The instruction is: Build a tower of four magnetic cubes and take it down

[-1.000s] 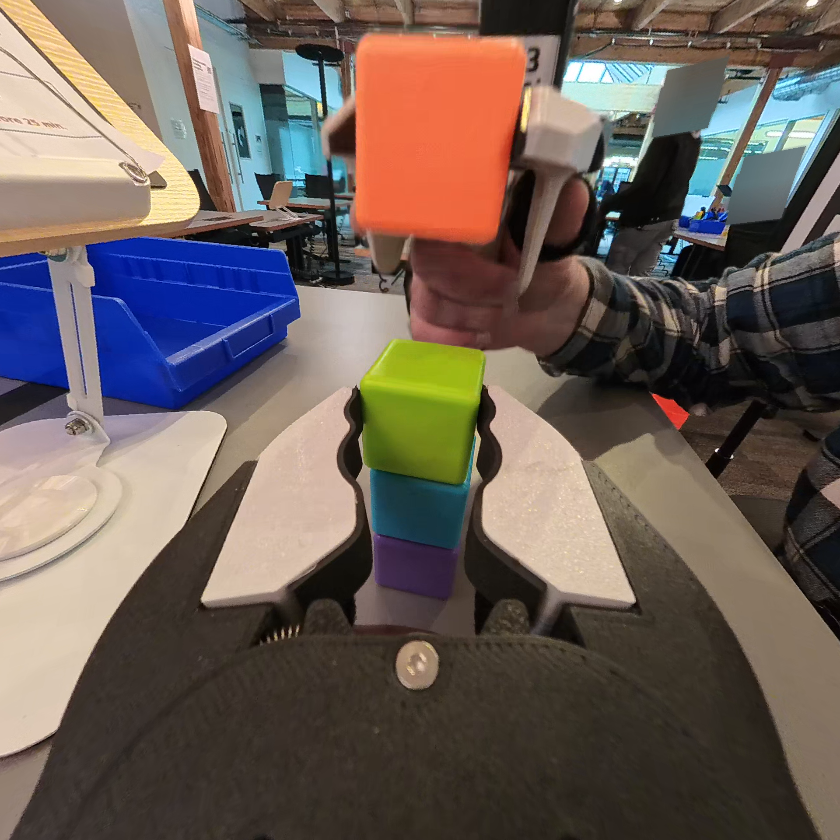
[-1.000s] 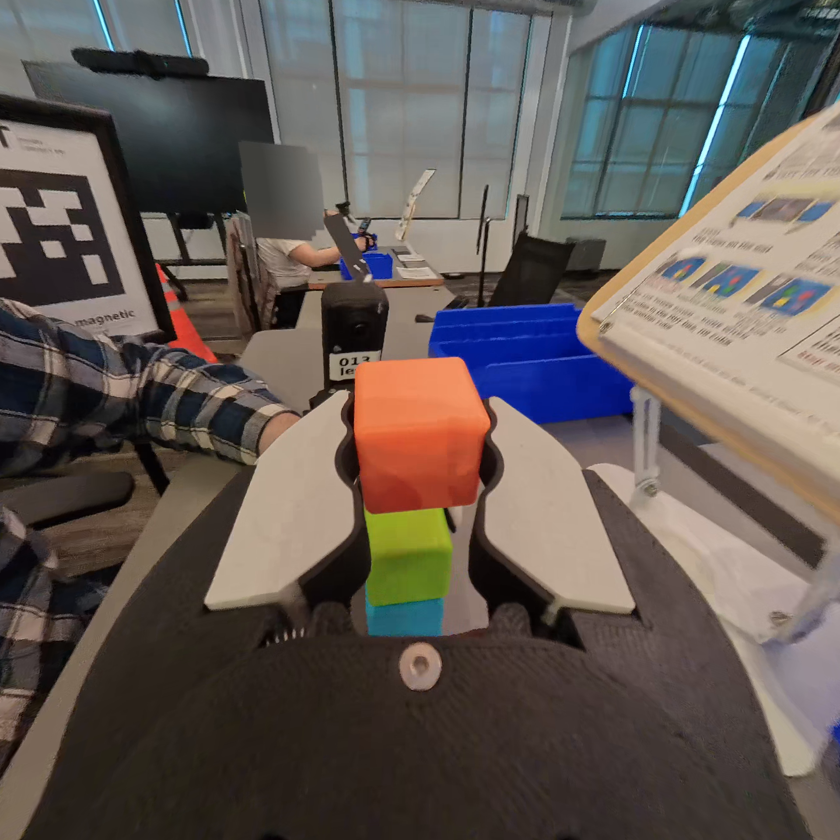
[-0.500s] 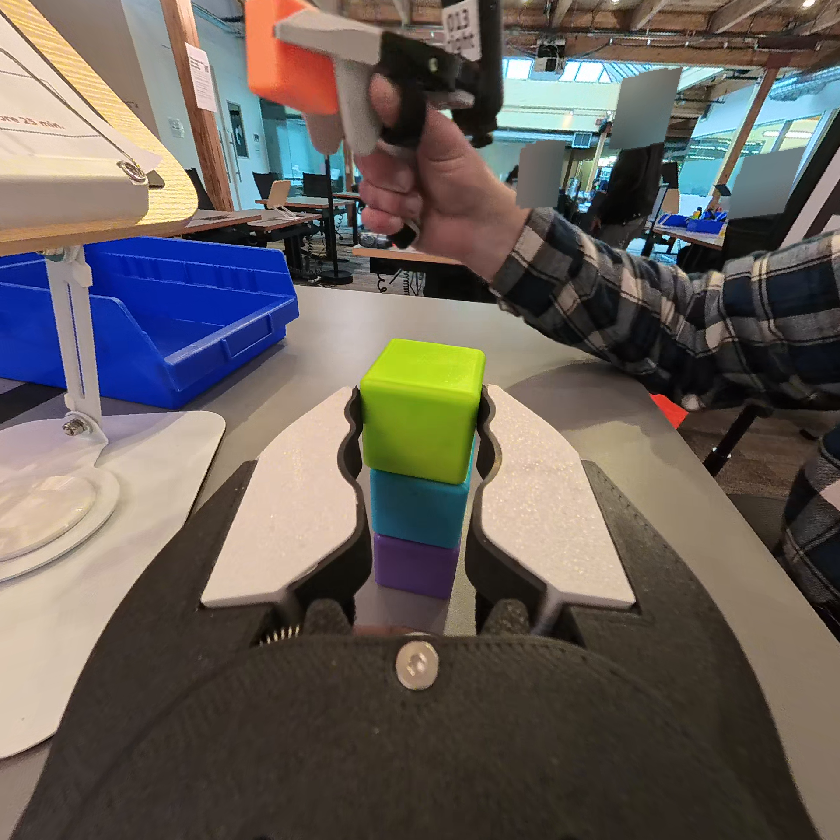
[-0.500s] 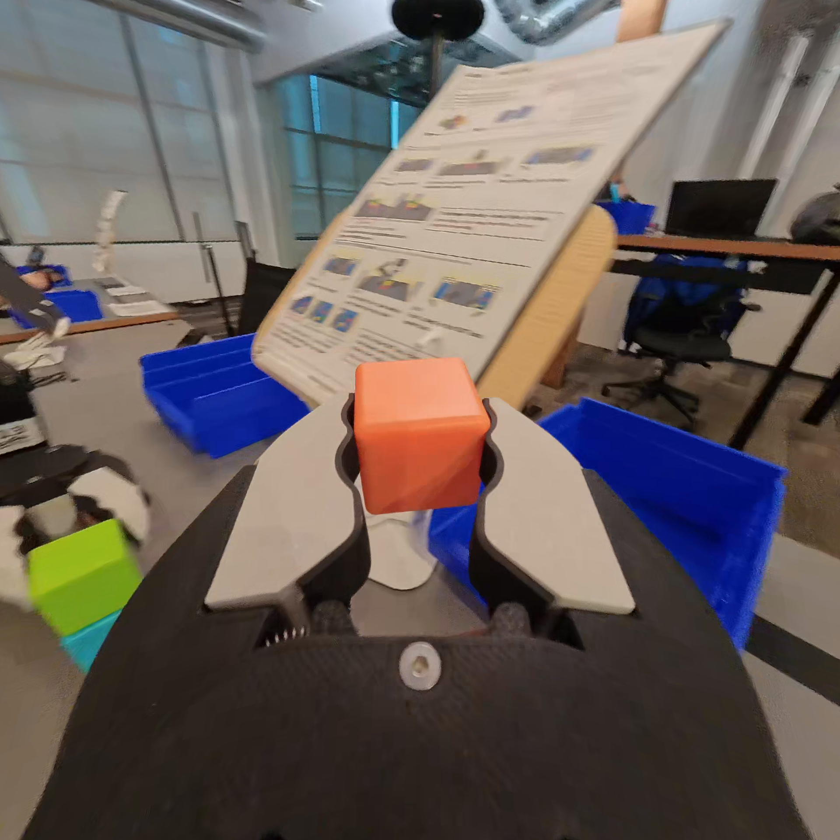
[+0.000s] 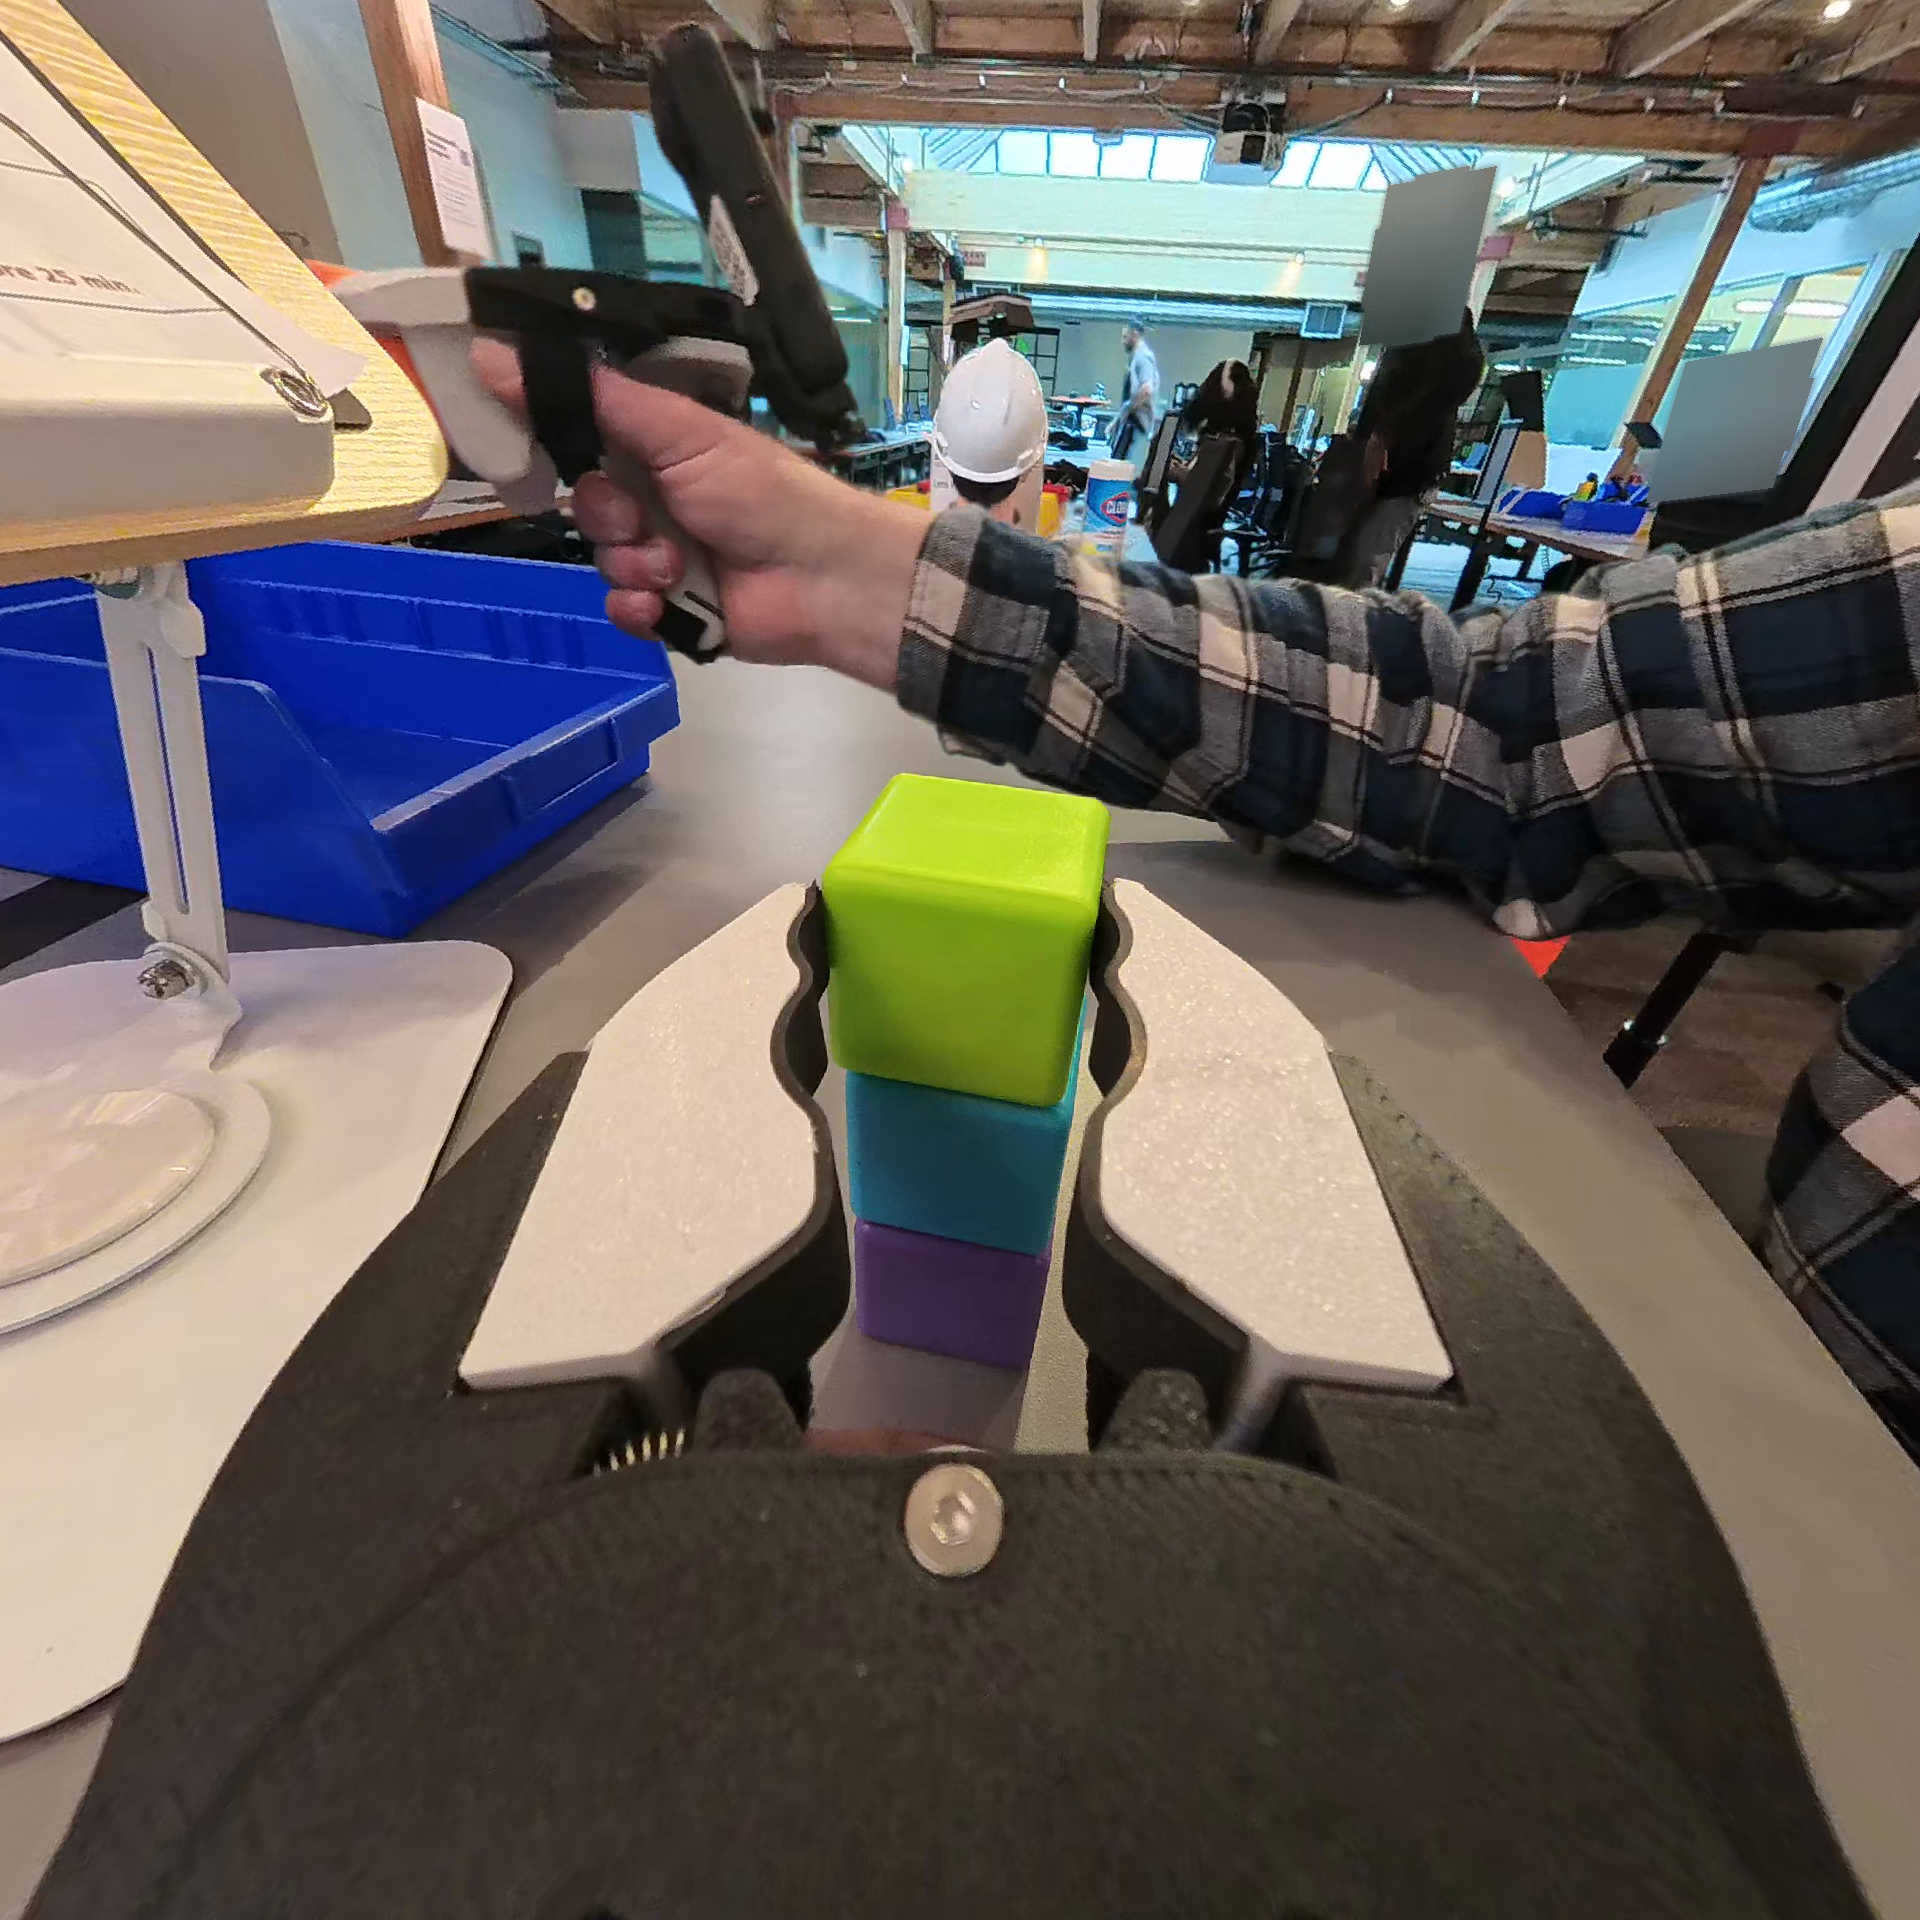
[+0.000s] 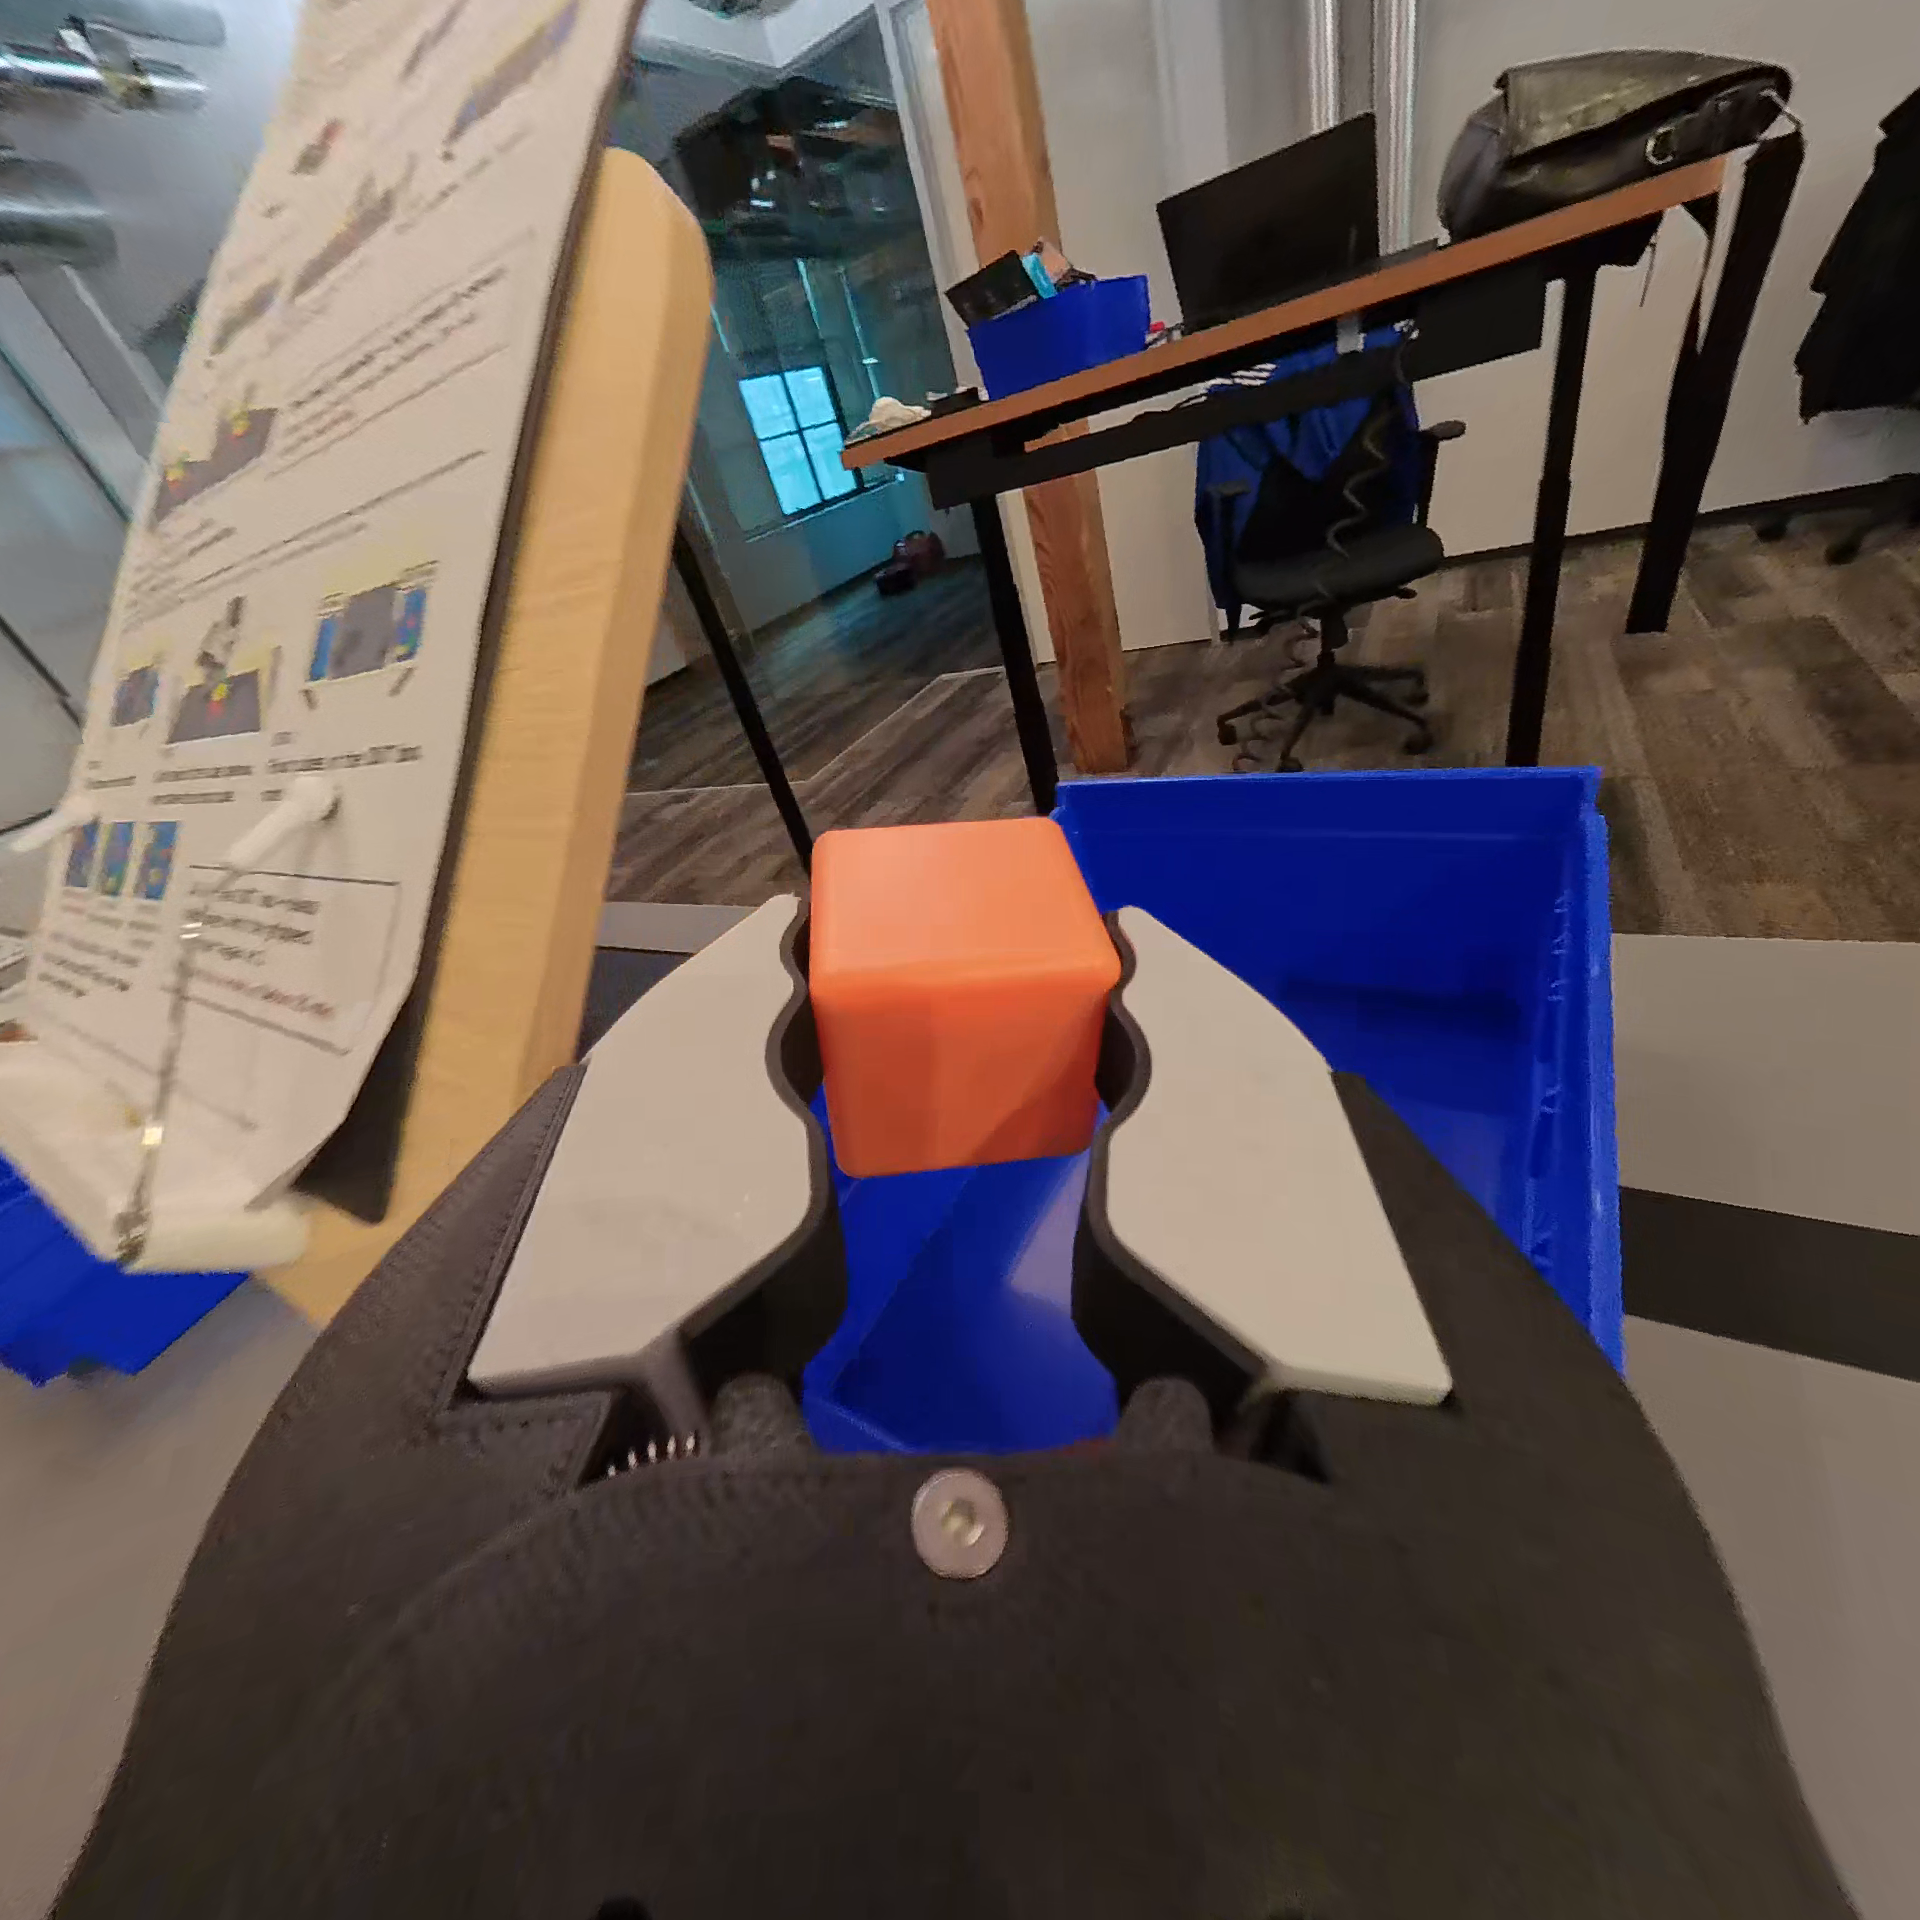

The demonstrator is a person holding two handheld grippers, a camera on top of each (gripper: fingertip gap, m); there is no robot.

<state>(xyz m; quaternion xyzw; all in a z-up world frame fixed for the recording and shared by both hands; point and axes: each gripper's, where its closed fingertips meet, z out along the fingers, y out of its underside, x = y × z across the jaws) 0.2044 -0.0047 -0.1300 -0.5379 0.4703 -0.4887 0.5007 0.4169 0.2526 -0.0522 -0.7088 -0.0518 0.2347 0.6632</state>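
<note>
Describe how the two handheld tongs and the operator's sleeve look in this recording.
Both the left tongs and right tongs have a rounded black textured body, a silver centre screw and pale grey fingers with wavy black inner pads. In the left wrist view the right unit shows a white pistol handle. The sleeve is navy-and-white plaid.

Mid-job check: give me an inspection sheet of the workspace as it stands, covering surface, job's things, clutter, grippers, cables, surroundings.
Surface: grey table, matte.
Job's things: green cube on teal cube on purple cube, a three-high stack; orange cube held above a blue bin.
Clutter: second blue bin; instruction board on a white stand.
Grippers: left gripper shut on green cube; right gripper shut on orange cube.
Cables: nothing seen.
Surroundings: open office with desks, a chair and people in the distance.
</note>
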